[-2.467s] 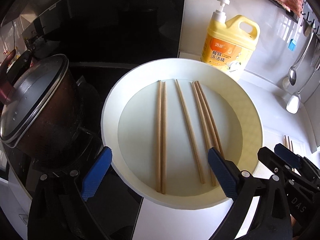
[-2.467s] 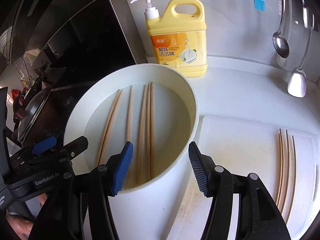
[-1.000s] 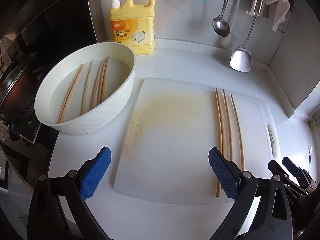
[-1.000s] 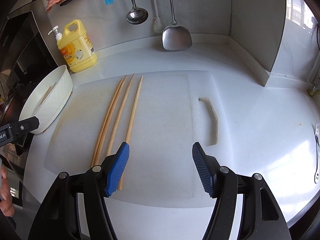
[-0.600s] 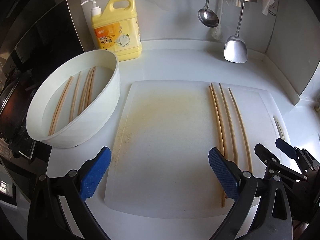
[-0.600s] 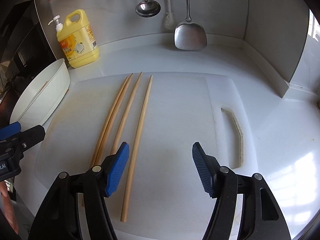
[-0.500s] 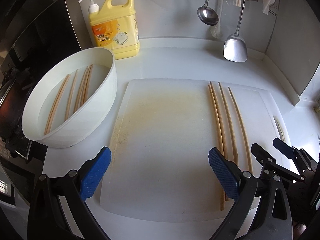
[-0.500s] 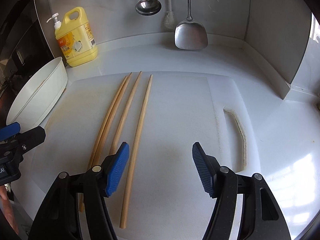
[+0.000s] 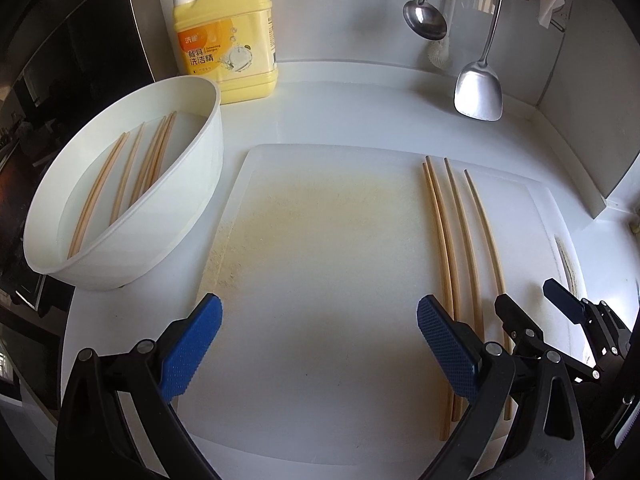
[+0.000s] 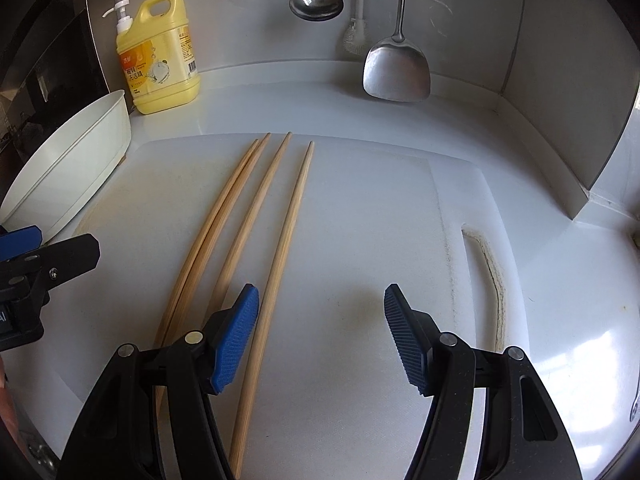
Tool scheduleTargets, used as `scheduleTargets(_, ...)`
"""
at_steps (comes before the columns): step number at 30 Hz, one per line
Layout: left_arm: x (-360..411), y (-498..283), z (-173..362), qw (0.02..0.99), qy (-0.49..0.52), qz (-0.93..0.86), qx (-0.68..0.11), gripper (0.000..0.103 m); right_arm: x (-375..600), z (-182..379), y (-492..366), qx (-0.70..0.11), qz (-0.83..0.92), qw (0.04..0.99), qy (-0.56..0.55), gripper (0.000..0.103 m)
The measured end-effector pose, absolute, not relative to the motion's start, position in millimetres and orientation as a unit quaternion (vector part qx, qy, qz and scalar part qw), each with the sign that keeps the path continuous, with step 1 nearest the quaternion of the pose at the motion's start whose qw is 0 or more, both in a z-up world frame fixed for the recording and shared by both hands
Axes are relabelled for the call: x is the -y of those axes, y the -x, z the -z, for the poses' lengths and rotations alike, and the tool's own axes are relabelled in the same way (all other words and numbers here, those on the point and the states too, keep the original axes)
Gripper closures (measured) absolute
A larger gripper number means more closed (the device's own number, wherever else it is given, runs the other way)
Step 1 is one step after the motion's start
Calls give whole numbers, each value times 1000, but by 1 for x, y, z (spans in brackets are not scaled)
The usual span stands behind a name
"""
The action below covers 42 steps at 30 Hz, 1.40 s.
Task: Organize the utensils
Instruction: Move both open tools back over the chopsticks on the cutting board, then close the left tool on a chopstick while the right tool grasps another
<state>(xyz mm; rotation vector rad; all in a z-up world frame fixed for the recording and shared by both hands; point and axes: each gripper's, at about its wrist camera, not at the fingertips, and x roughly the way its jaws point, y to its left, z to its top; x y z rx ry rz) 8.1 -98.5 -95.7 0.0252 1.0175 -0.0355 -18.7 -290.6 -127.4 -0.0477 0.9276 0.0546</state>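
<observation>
Your right claw hangs with its blue pads spread apart and nothing between them, tilted down over the near part of the white cutting board. Its left pad sits above the third of four wooden chopsticks, and the fourth chopstick runs just inside that pad without touching it. Your left claw is also spread wide and empty, over the board's stained middle; its right pad covers the near stretch of the first two sticks. All four chopsticks lie lengthwise on the board's right half, two pressed together and two a little apart. More chopsticks lie in the white basin, which stands on the table just left of the board. Behind the basin stands a yellow detergent bottle. On the back wall hang a ladle and a metal spatula.
</observation>
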Motion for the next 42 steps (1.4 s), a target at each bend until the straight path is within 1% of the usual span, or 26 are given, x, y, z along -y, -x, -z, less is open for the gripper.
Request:
scheduleTargets(14, 126, -26, 119, 870, -21, 33, -492, 7, 327, 127, 19, -443, -9, 896, 8, 41)
scheduleTargets(29, 145, -34, 136, 864, -16, 57, -500, 5, 330, 127, 21, -441, -17, 898, 10, 41)
scheduleTargets(31, 148, -34, 137, 866, -33, 52, -497, 6, 329, 128, 21, -440, -16, 898, 10, 41)
scheduleTargets(42, 123, -38, 138, 870, -5, 15, -493, 6, 320, 128, 10, -441, -23, 897, 21, 41)
